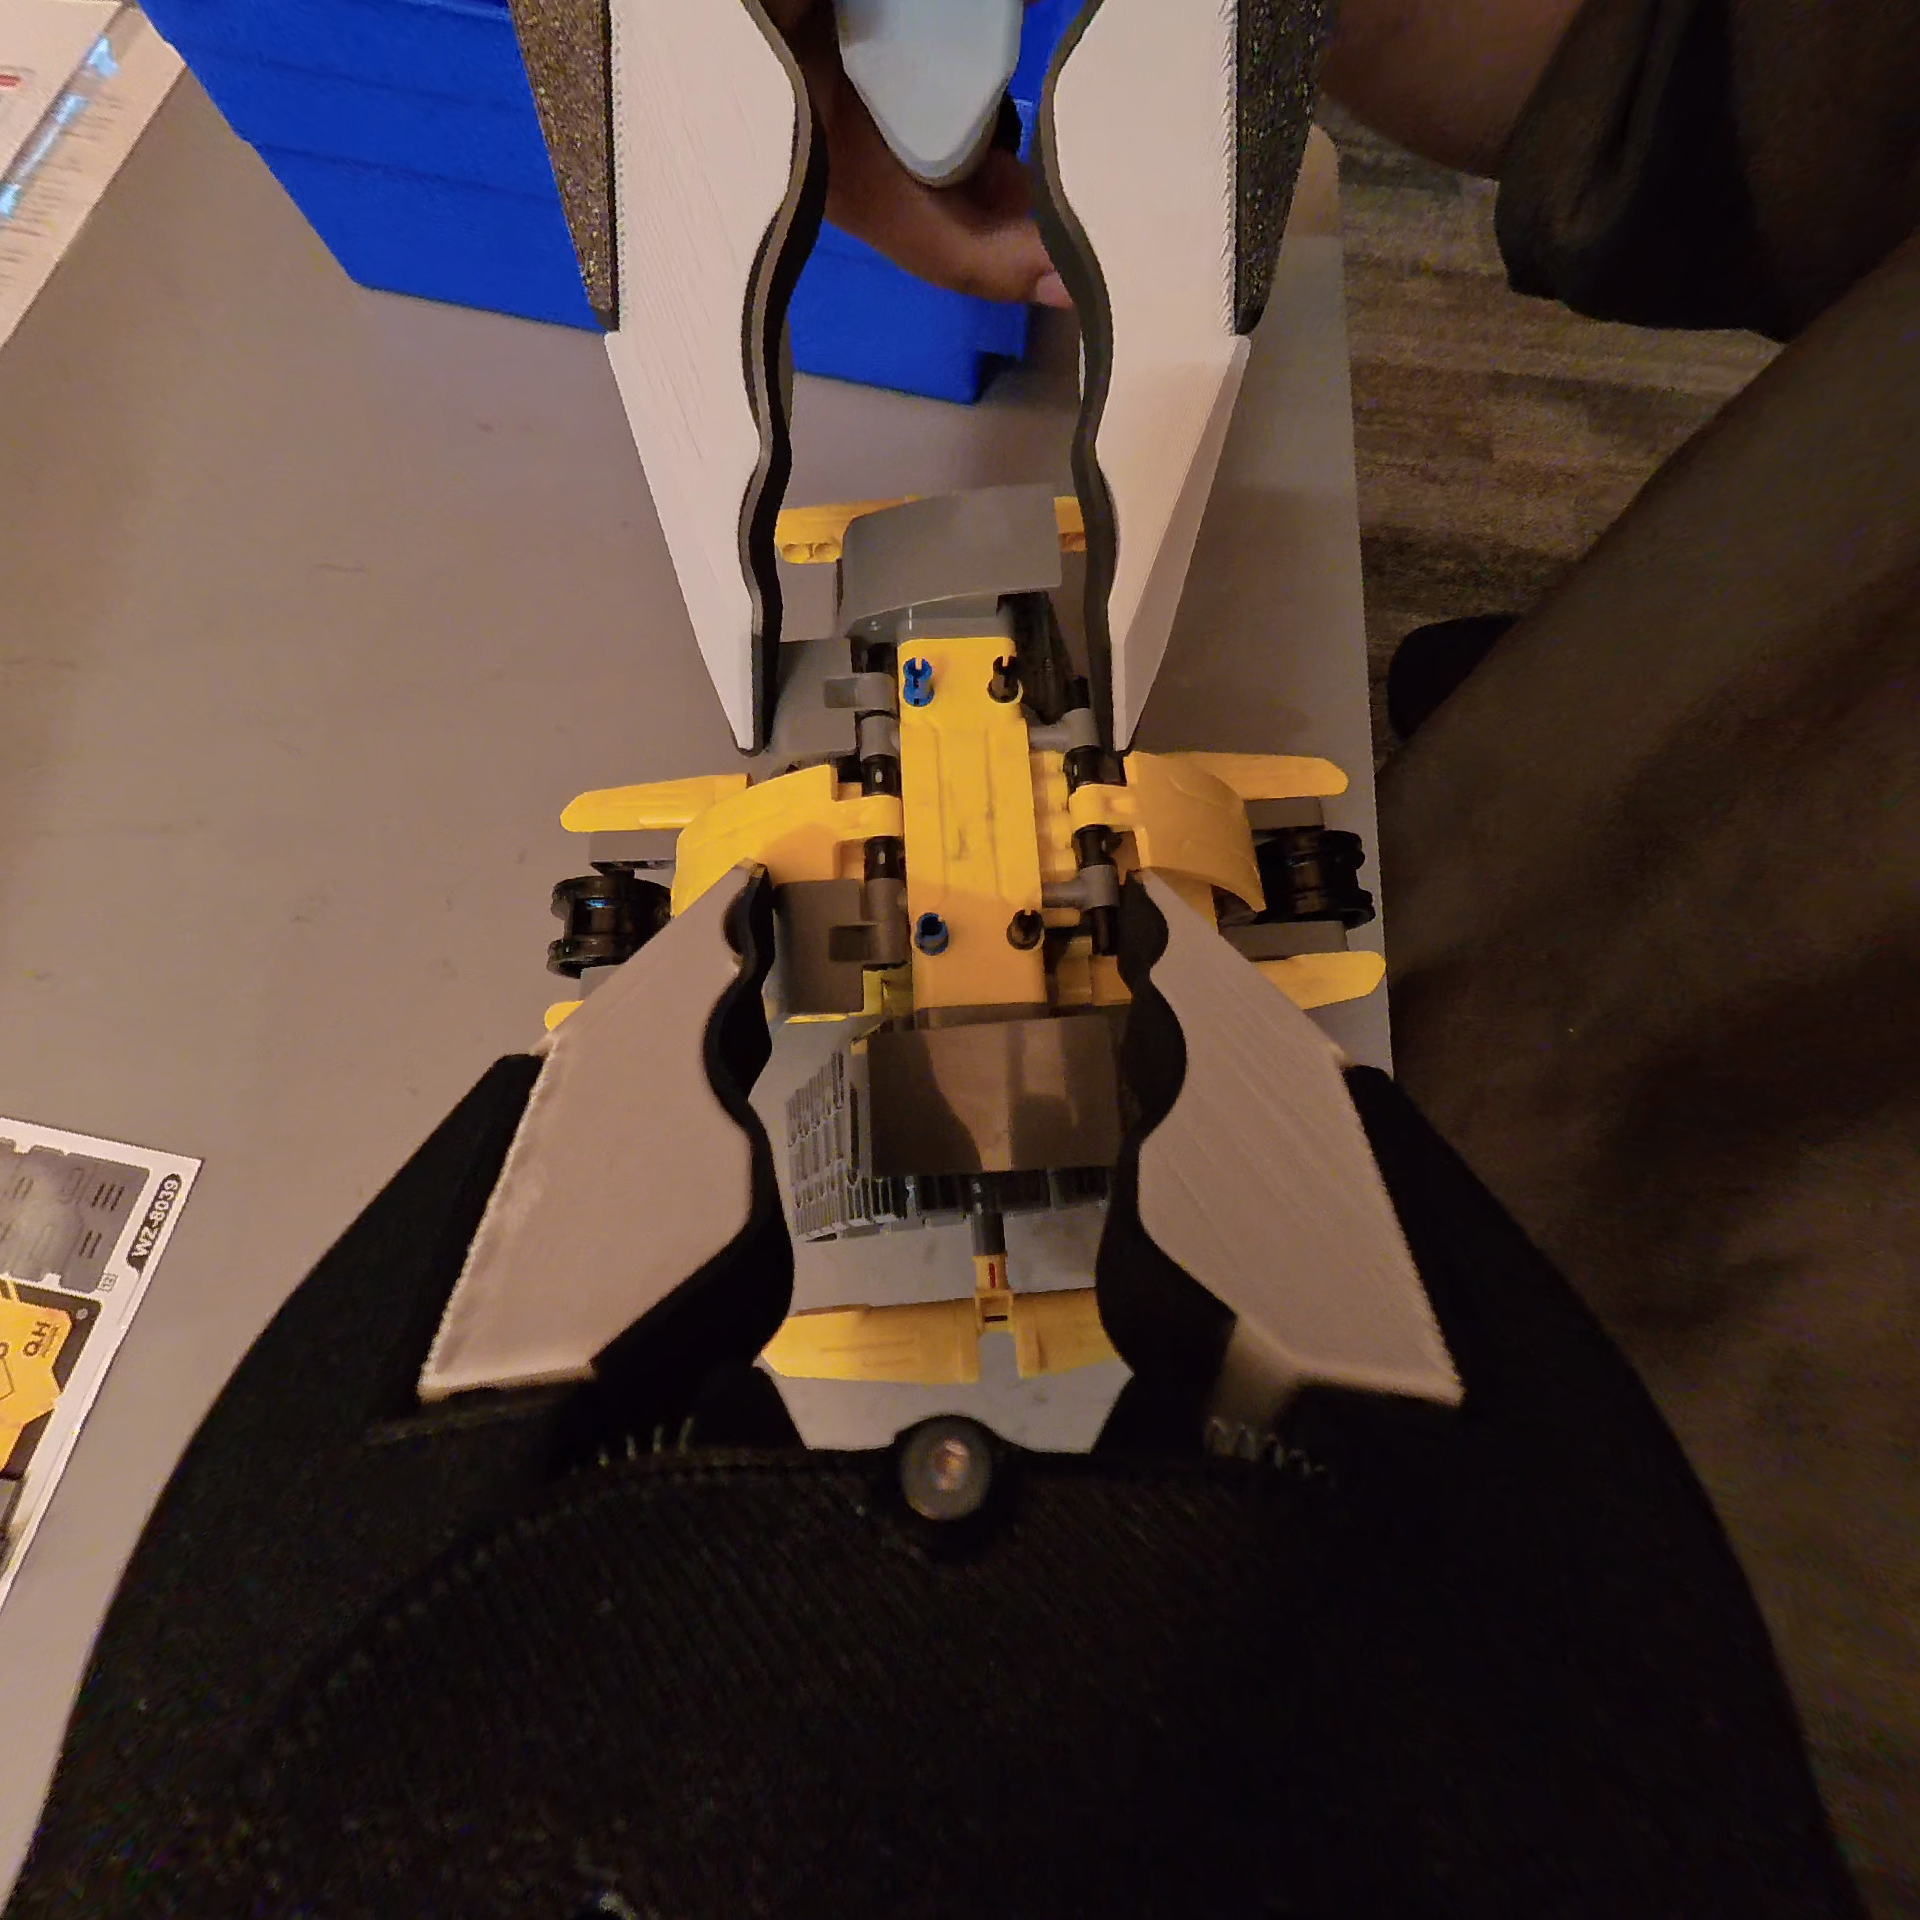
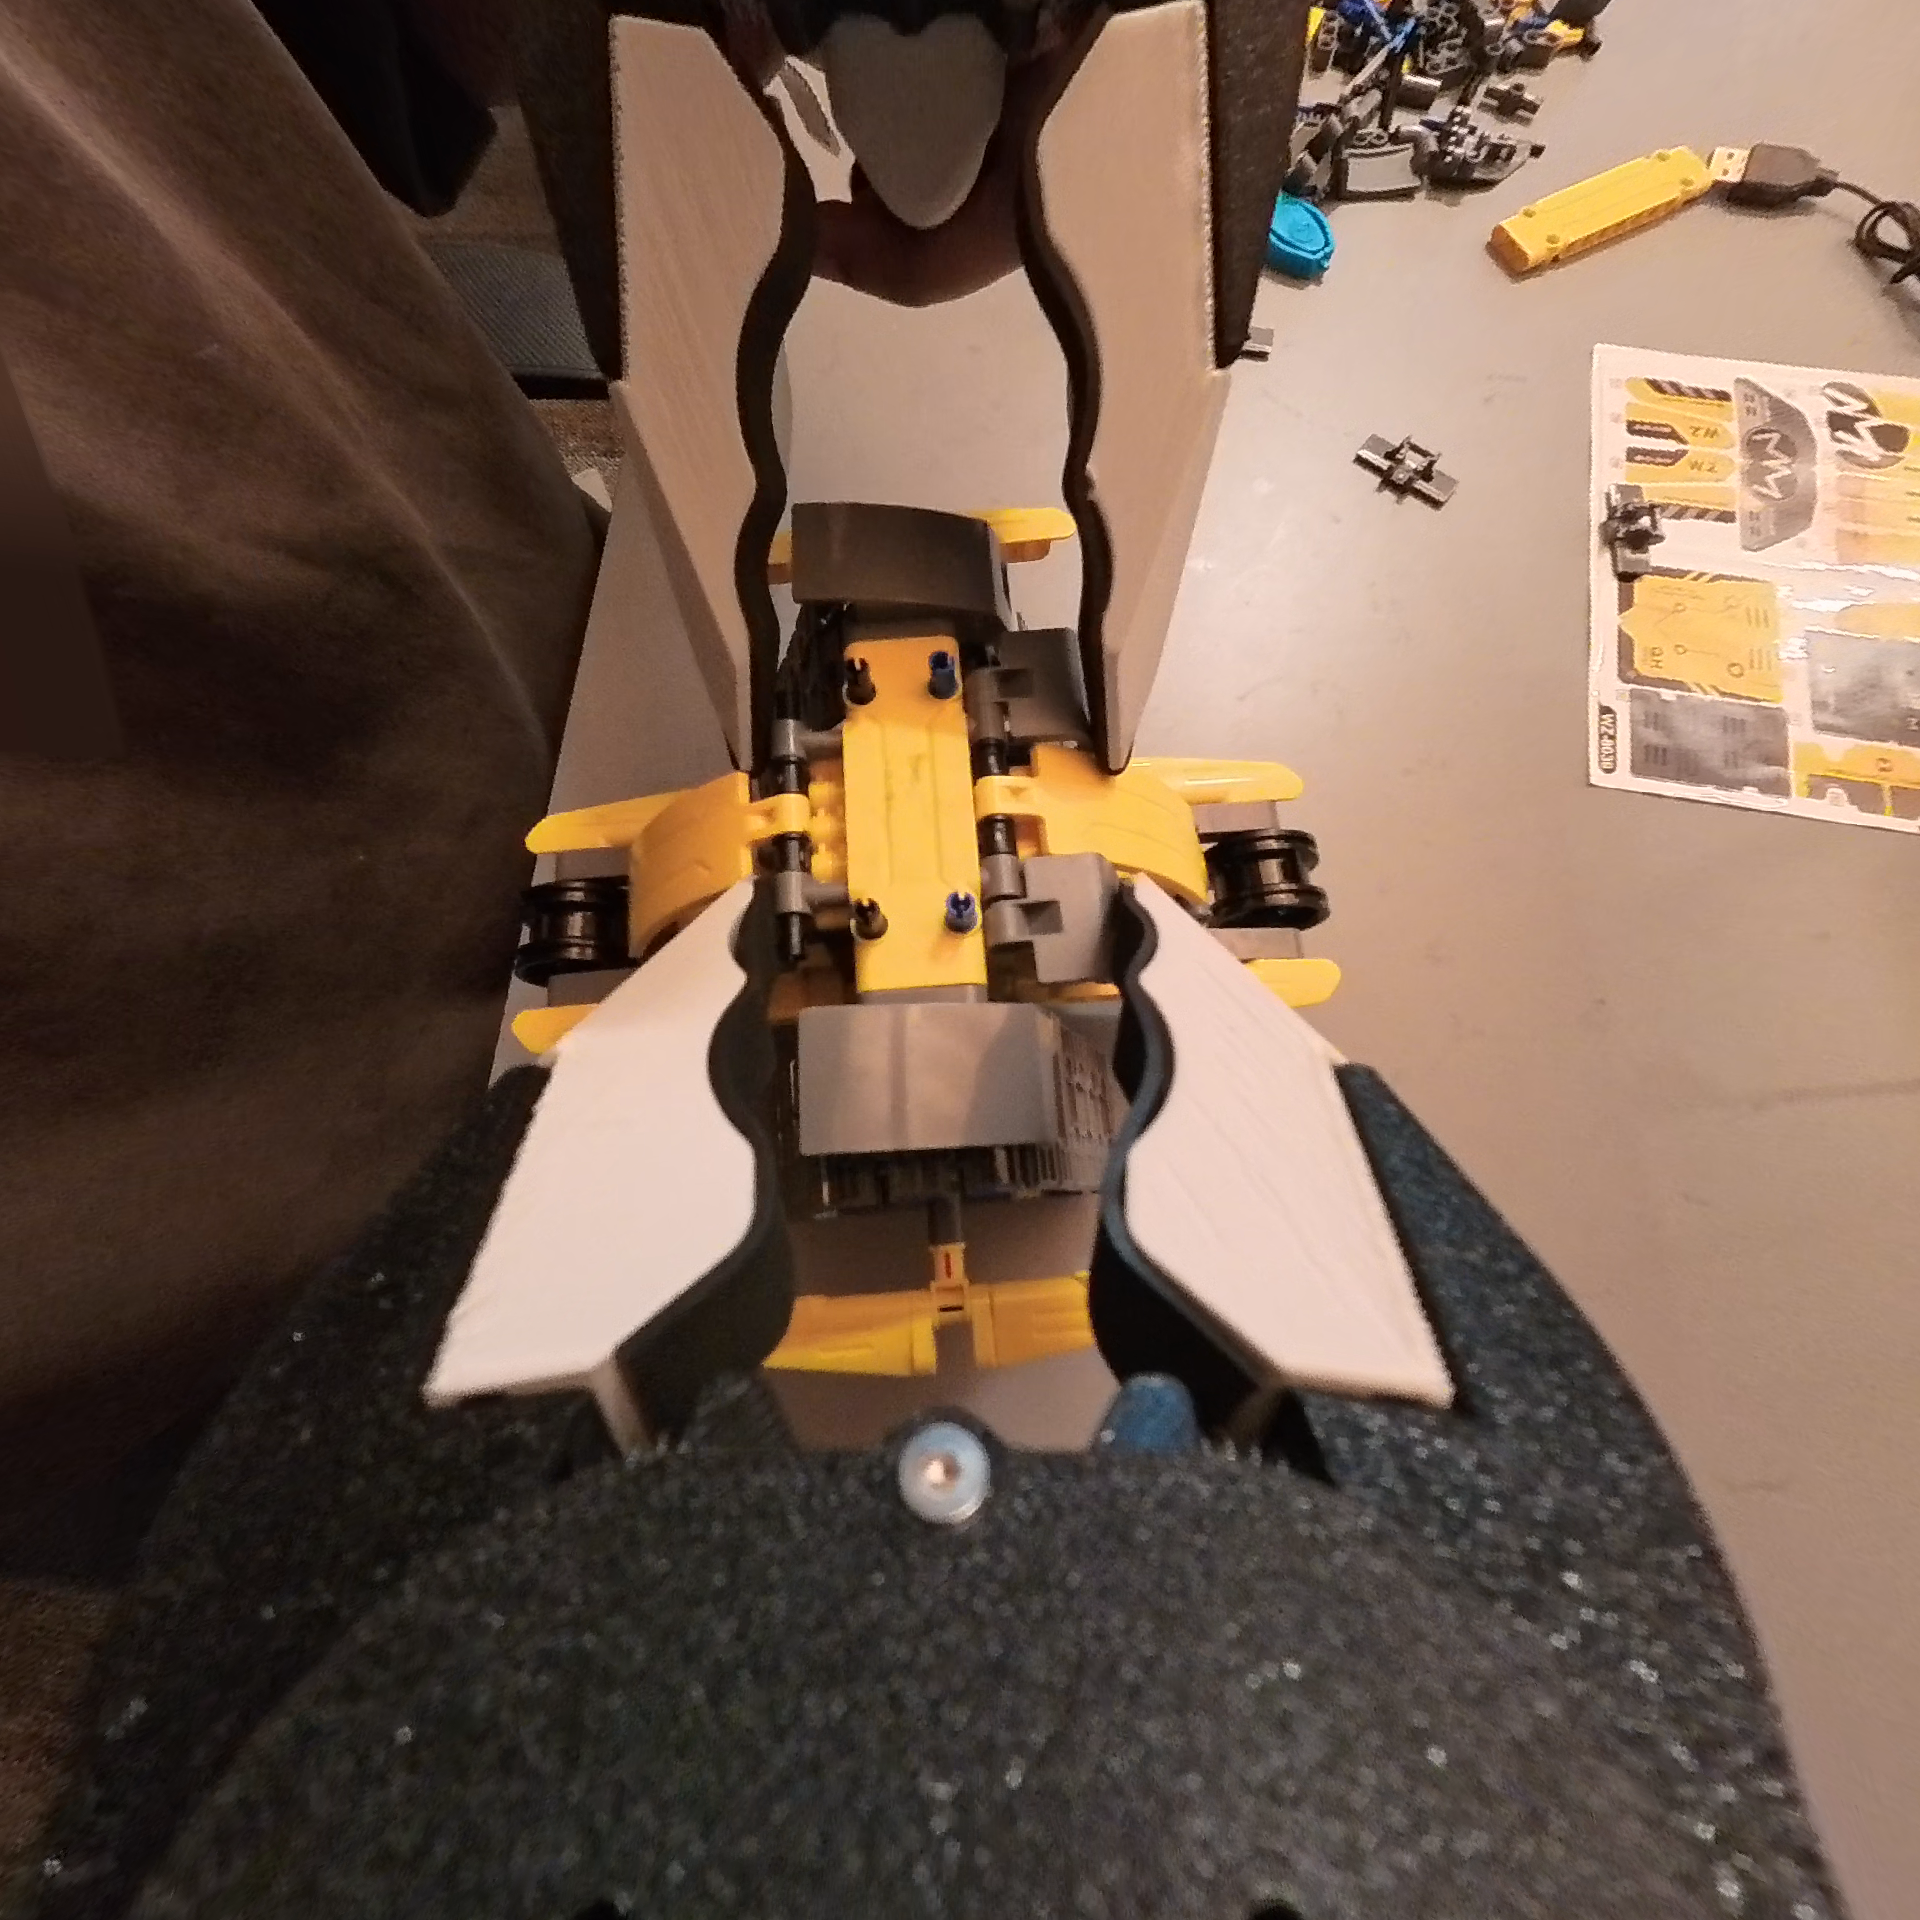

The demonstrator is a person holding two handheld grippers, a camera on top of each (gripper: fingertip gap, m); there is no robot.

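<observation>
A yellow and grey brick-built vehicle [image 1: 966,831] with black wheel hubs stands on the grey table [image 1: 260,623], close to its edge. My left gripper [image 1: 945,894] is shut on one end of it, fingers against the grey block and yellow body. My right gripper [image 1: 940,732] comes from the opposite side and clamps the other end, under the grey curved panel. In the right wrist view the vehicle [image 2: 914,821] sits between my right gripper [image 2: 940,894], shut on its near end, and the left gripper [image 2: 930,764] on the far end.
A blue bin [image 1: 416,156] stands behind the vehicle. A sticker sheet [image 2: 1766,603] lies on the table, with a small black part [image 2: 1408,470], a yellow piece on a USB cable [image 2: 1600,208] and a pile of loose parts [image 2: 1455,94]. A person's brown clothing [image 1: 1662,935] lies beyond the table edge. Both grippers' tips are close together, under 4 cm apart.
</observation>
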